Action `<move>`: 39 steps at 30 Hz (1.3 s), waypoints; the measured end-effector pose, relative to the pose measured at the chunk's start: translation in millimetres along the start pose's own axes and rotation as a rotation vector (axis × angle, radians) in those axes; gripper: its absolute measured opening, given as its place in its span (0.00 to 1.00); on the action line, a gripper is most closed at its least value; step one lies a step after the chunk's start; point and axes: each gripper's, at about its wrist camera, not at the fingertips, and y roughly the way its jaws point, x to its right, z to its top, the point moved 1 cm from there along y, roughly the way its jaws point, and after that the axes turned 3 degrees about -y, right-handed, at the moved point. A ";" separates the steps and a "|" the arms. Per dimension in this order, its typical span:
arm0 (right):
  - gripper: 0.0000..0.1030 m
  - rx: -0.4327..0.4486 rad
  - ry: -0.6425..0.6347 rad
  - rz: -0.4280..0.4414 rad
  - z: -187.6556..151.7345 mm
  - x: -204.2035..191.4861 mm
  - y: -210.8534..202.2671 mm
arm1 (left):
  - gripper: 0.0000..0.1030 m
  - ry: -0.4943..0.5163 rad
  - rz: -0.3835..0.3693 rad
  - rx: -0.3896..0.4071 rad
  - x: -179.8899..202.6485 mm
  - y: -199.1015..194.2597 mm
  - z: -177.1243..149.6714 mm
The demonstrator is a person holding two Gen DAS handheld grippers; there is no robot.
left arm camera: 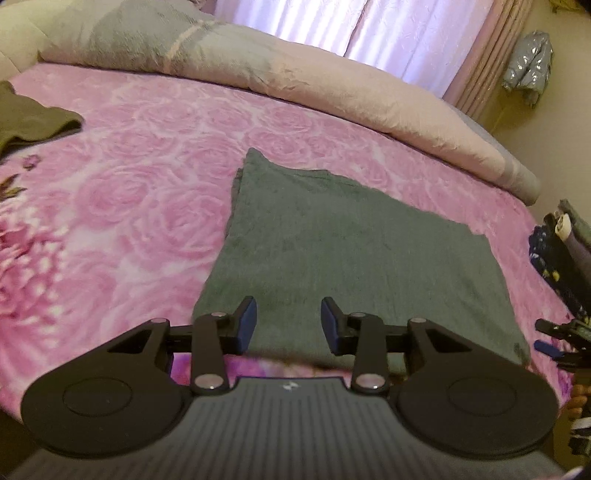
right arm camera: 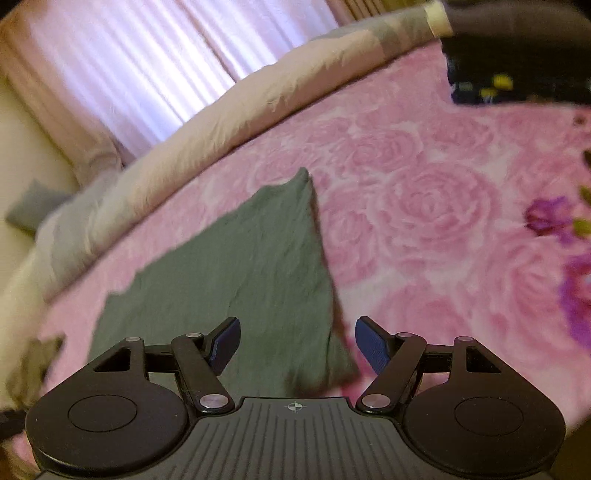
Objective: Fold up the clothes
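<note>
Folded green towel (left arm camera: 343,258) flat on pink bedspread (left arm camera: 122,206), left gripper (left arm camera: 289,325) over its near edge, right gripper (right arm camera: 297,345) over its near corner, both spread wide, holding nothing.

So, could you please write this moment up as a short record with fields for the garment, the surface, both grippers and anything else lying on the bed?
garment: grey-green cloth, lying flat, apparently already folded, layered edges at its far left corner
surface: pink rose-print bedspread
left gripper: open, empty, over the cloth's near edge
right gripper: open, empty, over the cloth's near right corner
other items: olive garment at far left; rolled duvet along the far side; dark clothes pile at right
background: curtains
</note>
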 end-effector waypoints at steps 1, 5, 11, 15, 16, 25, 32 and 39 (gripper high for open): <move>0.70 -0.001 0.026 0.019 6.5 8.1 7.8 | 0.30 -0.016 -0.026 -0.008 -2.5 7.6 4.2; 0.70 -0.052 0.095 0.105 25.7 34.0 37.5 | 0.30 -0.065 -0.124 -0.039 -10.7 38.6 19.8; 0.70 -0.113 0.137 0.250 52.2 52.8 69.5 | 0.29 -0.140 -0.196 -0.094 -27.3 84.2 38.8; 0.70 -0.181 0.131 0.340 66.2 55.7 89.7 | 0.29 -0.194 -0.229 -0.130 -38.7 106.2 45.7; 0.70 -0.198 0.127 0.358 68.6 55.5 93.8 | 0.29 -0.204 -0.242 -0.136 -40.8 109.5 46.1; 0.47 -0.286 0.107 0.457 73.0 55.0 116.6 | 0.29 -0.289 -0.315 -0.160 -56.9 114.5 46.4; 0.10 -0.337 0.087 0.235 80.0 34.9 117.2 | 0.29 -0.290 -0.310 -0.159 -61.9 103.6 46.1; 0.09 -0.306 -0.285 -0.235 78.2 -92.0 107.6 | 0.29 -0.311 -0.332 -0.134 -76.7 85.4 47.4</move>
